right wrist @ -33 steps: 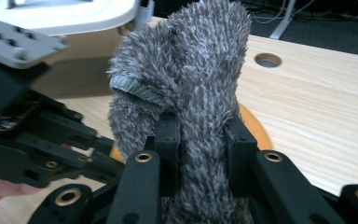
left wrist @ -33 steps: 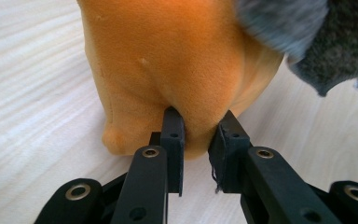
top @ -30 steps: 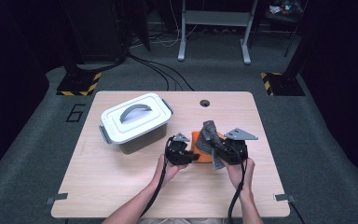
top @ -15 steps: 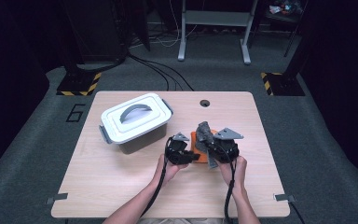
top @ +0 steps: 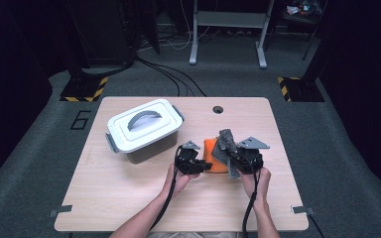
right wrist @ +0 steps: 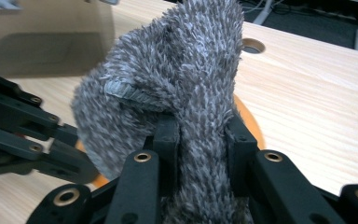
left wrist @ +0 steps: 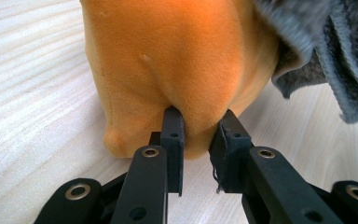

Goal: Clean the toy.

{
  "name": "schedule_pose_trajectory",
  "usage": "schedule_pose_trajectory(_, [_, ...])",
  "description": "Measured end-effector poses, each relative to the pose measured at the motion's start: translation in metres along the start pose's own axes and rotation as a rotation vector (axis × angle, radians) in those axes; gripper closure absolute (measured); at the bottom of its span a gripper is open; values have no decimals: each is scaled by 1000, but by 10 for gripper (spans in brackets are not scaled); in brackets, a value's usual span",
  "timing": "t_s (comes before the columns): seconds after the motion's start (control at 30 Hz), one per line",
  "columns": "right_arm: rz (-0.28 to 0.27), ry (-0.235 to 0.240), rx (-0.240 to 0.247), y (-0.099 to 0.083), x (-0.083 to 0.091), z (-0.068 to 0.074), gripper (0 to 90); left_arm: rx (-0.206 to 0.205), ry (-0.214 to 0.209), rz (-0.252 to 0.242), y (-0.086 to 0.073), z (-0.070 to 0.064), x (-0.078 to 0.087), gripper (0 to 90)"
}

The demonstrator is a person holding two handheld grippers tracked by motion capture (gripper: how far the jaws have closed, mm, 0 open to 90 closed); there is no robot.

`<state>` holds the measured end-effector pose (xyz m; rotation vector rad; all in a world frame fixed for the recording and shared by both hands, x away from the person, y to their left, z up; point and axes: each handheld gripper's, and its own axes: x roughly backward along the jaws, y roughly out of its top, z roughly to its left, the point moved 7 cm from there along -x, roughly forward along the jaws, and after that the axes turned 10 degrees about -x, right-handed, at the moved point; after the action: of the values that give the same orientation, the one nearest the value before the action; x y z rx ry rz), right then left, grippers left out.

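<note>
Hands side by side; right tool (top: pixel 239 154) pinches grey cloth (top: pixel 224 144).

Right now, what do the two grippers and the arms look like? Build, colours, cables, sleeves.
Both the left gripper and the right gripper are black, each with two flat rectangular jaws on linkage arms pinned with brass-ringed rivets. Each carries a grey three-cornered plate on top and trails a black cable back along the forearm. The forearms are bare, with no sleeves or gloves in view.
</note>
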<state>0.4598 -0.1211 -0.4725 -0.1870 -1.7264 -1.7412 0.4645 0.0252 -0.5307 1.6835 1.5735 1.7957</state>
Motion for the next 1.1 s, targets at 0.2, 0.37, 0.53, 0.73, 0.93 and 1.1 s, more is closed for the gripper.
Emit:
schedule_pose_trajectory(0.2, [18,-28,-52,-9,-2,-22,706,-2,2,-5,0,0,0,757])
schedule_pose_trajectory(0.37, [43,-47,-107,-17,-9,-42,705,-3,5,-5,1,1,0,757])
schedule_pose_trajectory(0.53, [93,-61,-165,-30,-18,-60,704,-11,2,-5,1,1,0,757])
schedule_pose_trajectory(0.73, [31,-6,-189,-21,-4,-52,705,-12,4,-2,0,2,1,757])
schedule_pose_trajectory(0.93, [-41,92,-140,2,15,-19,706,-18,7,-2,1,1,1,757])
schedule_pose_trajectory(1.1, [-21,133,-54,10,12,18,705,-28,8,-3,1,1,0,757])
